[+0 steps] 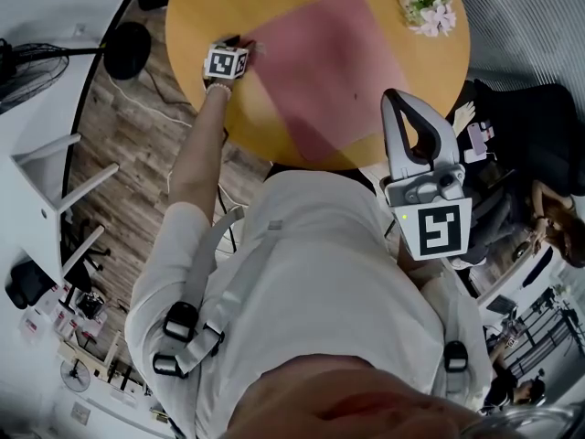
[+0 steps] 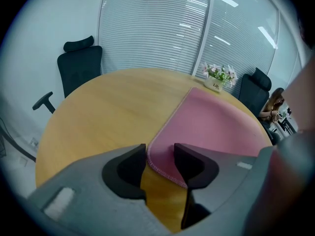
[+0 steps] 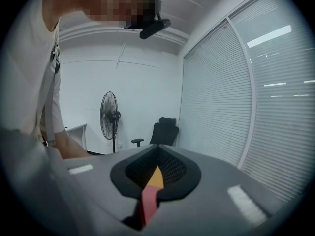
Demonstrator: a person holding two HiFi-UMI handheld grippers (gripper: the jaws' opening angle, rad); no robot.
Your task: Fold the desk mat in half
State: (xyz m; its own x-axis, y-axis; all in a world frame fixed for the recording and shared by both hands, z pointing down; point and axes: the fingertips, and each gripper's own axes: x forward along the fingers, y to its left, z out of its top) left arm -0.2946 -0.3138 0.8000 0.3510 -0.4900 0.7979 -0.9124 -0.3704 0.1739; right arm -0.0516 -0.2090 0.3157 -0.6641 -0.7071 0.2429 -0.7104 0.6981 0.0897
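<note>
Since the desk mat (image 1: 315, 71) lies flat across the round table (image 1: 206, 12), we list: left gripper (image 2: 160, 155), jaws apart astride the mat's corner near the table's edge (pads not yet pressing); right gripper (image 3: 157, 154), closed, empty, held off the table. We should pinch squarely past the stitched hem before lifting.

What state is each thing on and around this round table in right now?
Pink rectangular desk mat: flat and unfolded on the round wooden table.
Left tool: open, jaws astride the mat's corner.
Right tool: shut, empty, off the mat.
White pot of flowers: upright near the table's edge.
</note>
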